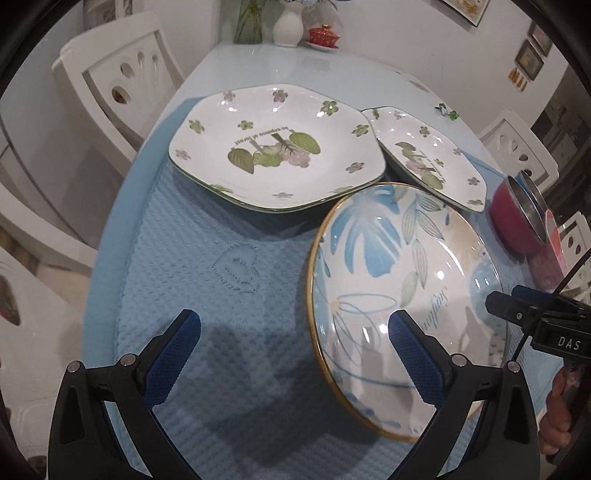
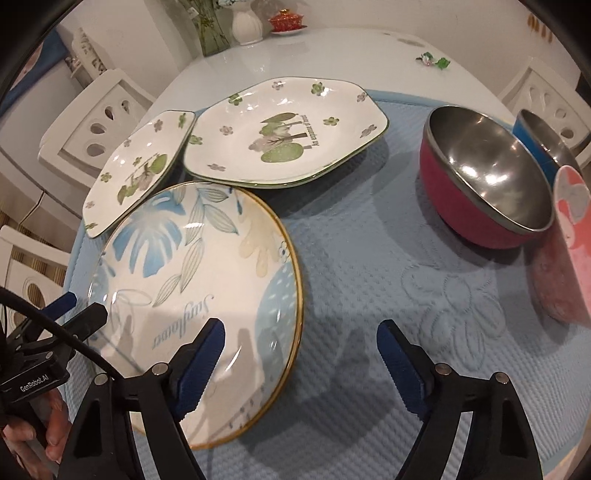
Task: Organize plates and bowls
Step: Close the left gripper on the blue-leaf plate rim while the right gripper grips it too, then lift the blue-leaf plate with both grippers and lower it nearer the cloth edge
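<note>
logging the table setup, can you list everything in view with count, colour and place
round plate: 1, white with blue leaves and gold rim, near on mat
angular plates: 2, white with green flowers, behind the round plate, second alongside
red bowl: 1, red outside, steel inside, right on mat
blue bowl: 1, blue, behind the red bowl
pink container: 1, pink, right edge
mat: 1, light blue, on the table
vase: 1, white, far edge
lidded cup: 1, red, beside the vase
chairs: white, around the table
left gripper: open, over the round plate's left rim
right gripper: open, over its right rim

Round plate (image 2: 192, 266) nearest on mat (image 2: 369, 266), 2 plates (image 2: 280, 133) behind (overlapping), bowls (image 2: 487, 173) right.
</note>
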Action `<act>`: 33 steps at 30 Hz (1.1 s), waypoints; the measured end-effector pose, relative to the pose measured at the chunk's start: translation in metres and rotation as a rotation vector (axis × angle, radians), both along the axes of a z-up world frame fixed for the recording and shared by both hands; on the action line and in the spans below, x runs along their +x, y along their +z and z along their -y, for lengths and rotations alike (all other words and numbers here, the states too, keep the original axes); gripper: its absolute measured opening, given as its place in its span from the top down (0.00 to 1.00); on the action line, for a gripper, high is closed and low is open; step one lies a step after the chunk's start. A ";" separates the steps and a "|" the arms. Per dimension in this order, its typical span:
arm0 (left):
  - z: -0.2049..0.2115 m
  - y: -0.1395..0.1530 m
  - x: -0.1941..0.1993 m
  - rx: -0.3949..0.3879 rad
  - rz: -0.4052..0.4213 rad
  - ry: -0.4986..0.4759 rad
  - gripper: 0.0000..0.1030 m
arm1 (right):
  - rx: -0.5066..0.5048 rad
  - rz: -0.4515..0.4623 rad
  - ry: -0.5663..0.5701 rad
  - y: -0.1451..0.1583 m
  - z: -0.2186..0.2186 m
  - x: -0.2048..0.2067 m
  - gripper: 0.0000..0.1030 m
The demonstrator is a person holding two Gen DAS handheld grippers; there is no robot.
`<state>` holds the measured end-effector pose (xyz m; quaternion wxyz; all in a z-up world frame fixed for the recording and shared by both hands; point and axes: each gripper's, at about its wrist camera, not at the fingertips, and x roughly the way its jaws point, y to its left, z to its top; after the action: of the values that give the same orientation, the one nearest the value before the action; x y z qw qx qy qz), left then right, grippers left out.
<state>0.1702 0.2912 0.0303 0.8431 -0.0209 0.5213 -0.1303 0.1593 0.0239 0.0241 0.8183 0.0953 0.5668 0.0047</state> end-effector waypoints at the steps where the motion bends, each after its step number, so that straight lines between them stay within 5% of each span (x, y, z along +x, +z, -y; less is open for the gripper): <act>1: 0.001 -0.002 0.002 -0.002 -0.003 -0.001 0.02 | -0.001 -0.002 0.000 -0.002 0.000 0.002 0.21; 8: 0.009 -0.014 0.010 -0.009 -0.027 -0.024 0.15 | 0.029 -0.022 0.003 -0.014 0.003 0.014 0.49; 18: 0.013 -0.012 0.012 -0.009 -0.002 -0.048 0.48 | 0.069 0.018 0.051 -0.012 -0.007 0.017 0.69; 24: 0.022 -0.011 0.010 -0.068 -0.003 -0.086 0.61 | 0.062 0.024 0.073 -0.011 -0.009 0.018 0.69; 27: 0.029 -0.010 0.010 -0.043 0.002 -0.063 0.61 | 0.046 0.031 0.105 -0.011 -0.012 0.018 0.69; 33: 0.017 -0.008 0.005 -0.118 0.004 -0.069 0.63 | 0.034 0.035 0.140 -0.010 -0.012 0.012 0.69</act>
<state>0.1752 0.2739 0.0220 0.8364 -0.0523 0.5116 -0.1899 0.1710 0.0361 0.0141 0.8240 0.0691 0.5576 0.0731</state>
